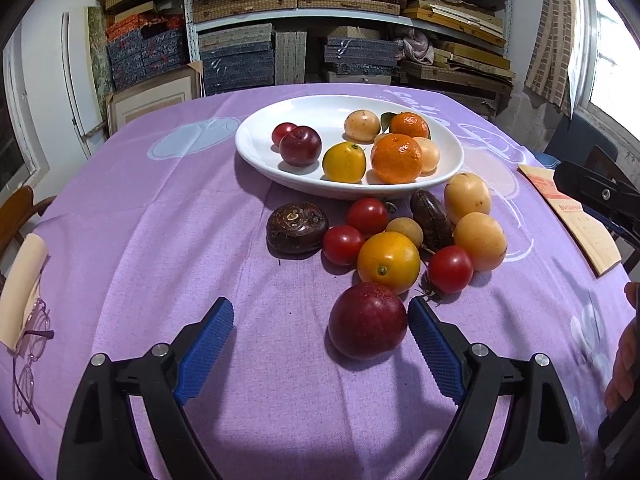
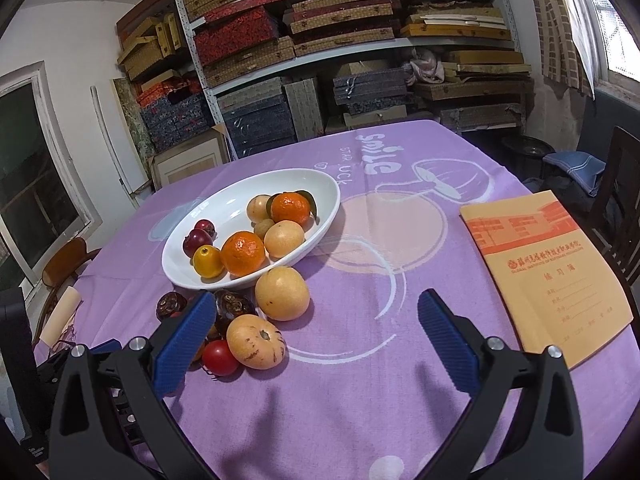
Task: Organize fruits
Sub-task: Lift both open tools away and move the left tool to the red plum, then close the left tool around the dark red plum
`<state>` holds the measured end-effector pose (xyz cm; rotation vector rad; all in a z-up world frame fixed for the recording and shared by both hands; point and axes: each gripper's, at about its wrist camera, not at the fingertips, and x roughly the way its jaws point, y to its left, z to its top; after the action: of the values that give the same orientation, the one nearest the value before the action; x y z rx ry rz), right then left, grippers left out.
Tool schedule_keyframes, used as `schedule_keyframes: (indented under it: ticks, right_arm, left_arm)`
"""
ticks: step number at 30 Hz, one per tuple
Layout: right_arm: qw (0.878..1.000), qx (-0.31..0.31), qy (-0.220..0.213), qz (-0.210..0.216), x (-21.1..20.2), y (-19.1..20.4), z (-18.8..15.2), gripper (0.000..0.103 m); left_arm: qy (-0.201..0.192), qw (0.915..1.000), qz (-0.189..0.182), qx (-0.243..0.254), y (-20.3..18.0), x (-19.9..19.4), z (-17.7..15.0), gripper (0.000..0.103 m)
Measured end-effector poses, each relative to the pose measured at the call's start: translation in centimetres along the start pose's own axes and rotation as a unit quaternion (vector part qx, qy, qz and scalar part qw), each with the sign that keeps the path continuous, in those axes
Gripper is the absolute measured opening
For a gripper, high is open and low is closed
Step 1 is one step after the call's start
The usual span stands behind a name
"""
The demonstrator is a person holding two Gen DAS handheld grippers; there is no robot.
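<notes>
Fruit fills white plate [image 1: 256, 148]; left claw [image 1: 320, 320] gapes beside red plum [image 1: 367, 321]

Orange exercise book [image 2: 548, 276] and pink-framed glasses [image 1: 30, 356] on purple tablecloth [image 1: 160, 220], box-stacked shelves [image 2: 340, 52] behind.

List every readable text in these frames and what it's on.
"smile": white letters on the purple tablecloth.
"STAR LUCK": smaller white print beside it, same cloth; first letter of LUCK partly hidden by the white oval dish.
Orange paper exercise book: red Chinese title and English line, too small to read.
</notes>
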<state>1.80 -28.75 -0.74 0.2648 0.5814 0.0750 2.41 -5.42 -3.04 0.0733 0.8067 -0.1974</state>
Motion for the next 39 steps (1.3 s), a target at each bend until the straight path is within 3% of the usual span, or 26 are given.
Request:
schedule_keyframes:
  ticks: [9, 28, 39]
  right_arm:
    - [1.0, 0.0, 0.004, -0.001, 0.22, -0.05, -0.11, 0.099]
    - [1.0, 0.001, 0.008, -0.004, 0.48, -0.34, -0.48, 0.099]
    - [1.0, -0.004, 0.013, -0.002, 0.69, -0.33, -0.72, 0.099]
  left_arm:
    - [0.0, 1.0, -0.007, 0.006, -0.12, 0.0, -0.13, 0.088]
    - [0.003, 0.9994, -0.03, 0.016, -0.66, 0.08, -0.17, 0.054]
    - [0.007, 0.9994, -0.034, 0.009, -0.04, 0.22, -0.2, 0.041]
